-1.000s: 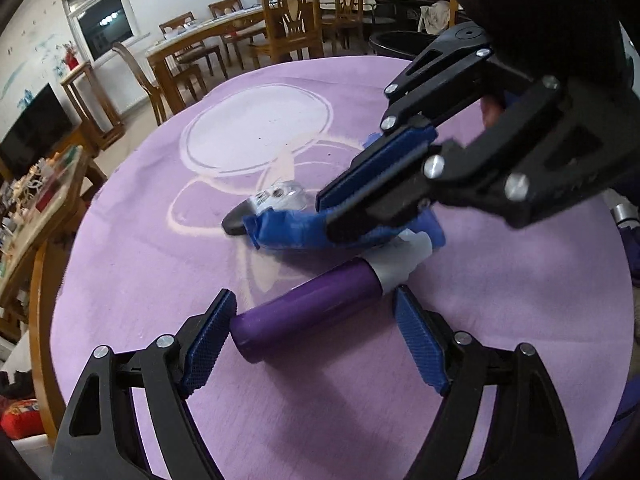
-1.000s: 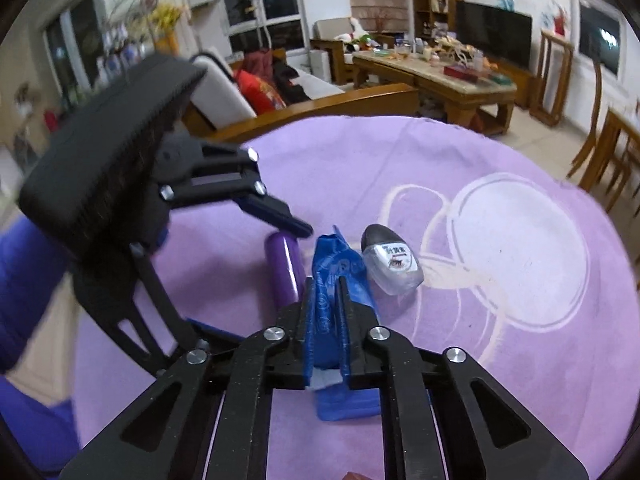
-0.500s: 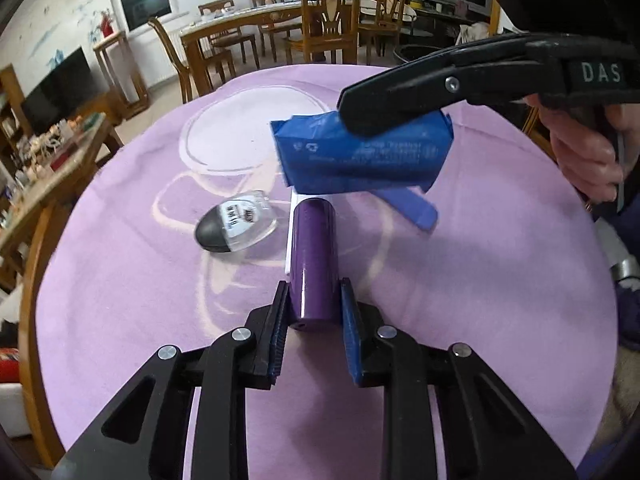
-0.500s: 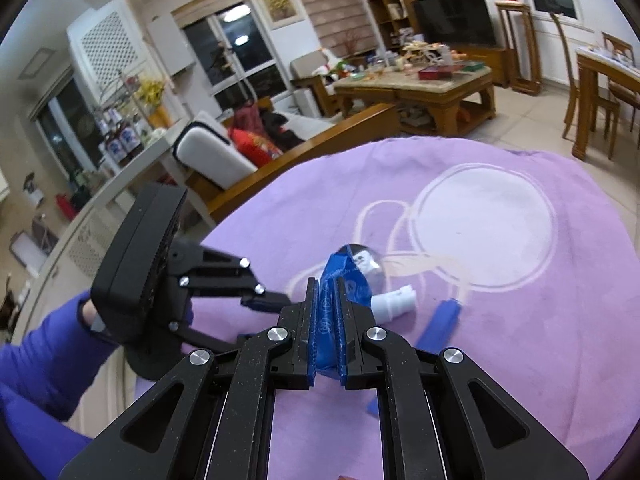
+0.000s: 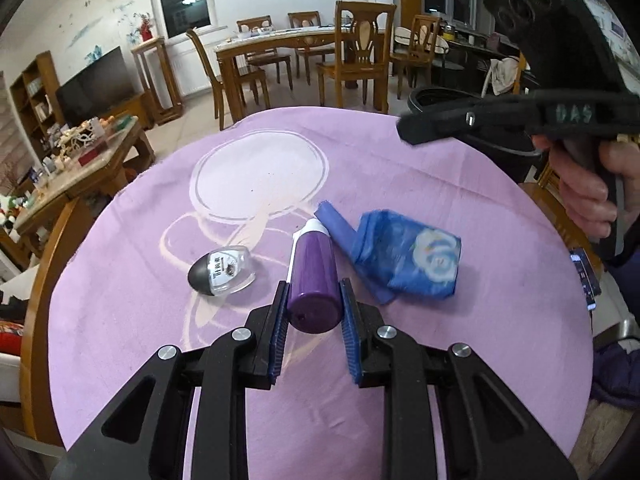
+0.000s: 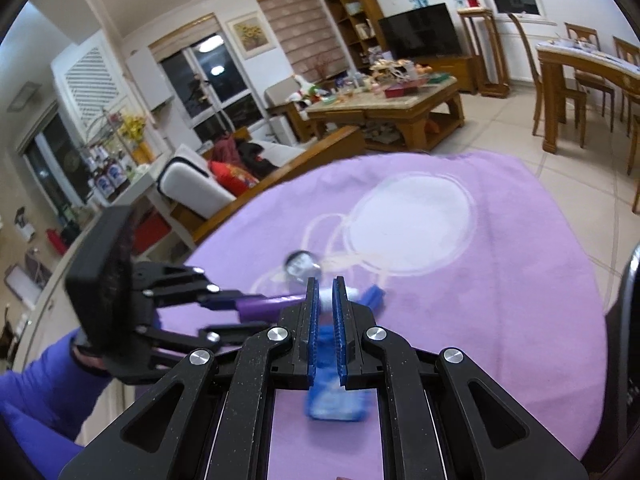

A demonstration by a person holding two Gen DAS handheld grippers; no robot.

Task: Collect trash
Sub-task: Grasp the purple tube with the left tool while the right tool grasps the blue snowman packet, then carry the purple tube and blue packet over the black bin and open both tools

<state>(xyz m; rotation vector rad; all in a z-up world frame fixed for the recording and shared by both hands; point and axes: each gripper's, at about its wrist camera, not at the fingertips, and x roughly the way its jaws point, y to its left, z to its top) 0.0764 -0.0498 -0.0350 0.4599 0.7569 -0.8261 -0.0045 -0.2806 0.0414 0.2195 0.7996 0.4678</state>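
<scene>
L tool [image 5: 313,312] clamps purple bottle [image 5: 314,276] near table [image 5: 500,320] middle; R tool [image 6: 325,320] nearly closed, nothing gripped; blue wrapper [image 5: 408,258] lies just beside bottle, small clear bottle [image 5: 224,270] on other side

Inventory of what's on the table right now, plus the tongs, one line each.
purple bottle: 1, purple with white cap, clamped in the left tongs, cap pointing away
clear bottle: 1, clear with black cap, lying on the cloth left of the purple bottle
blue packet: 1, blue, blurred, at the cloth right of the purple bottle, in no tongs
blue strip: 1, blue, beside the white cap
tablecloth: 1, purple with white rings, covers the round table
left tongs: shut on the purple bottle
right tongs: shut, empty, above the packet
</scene>
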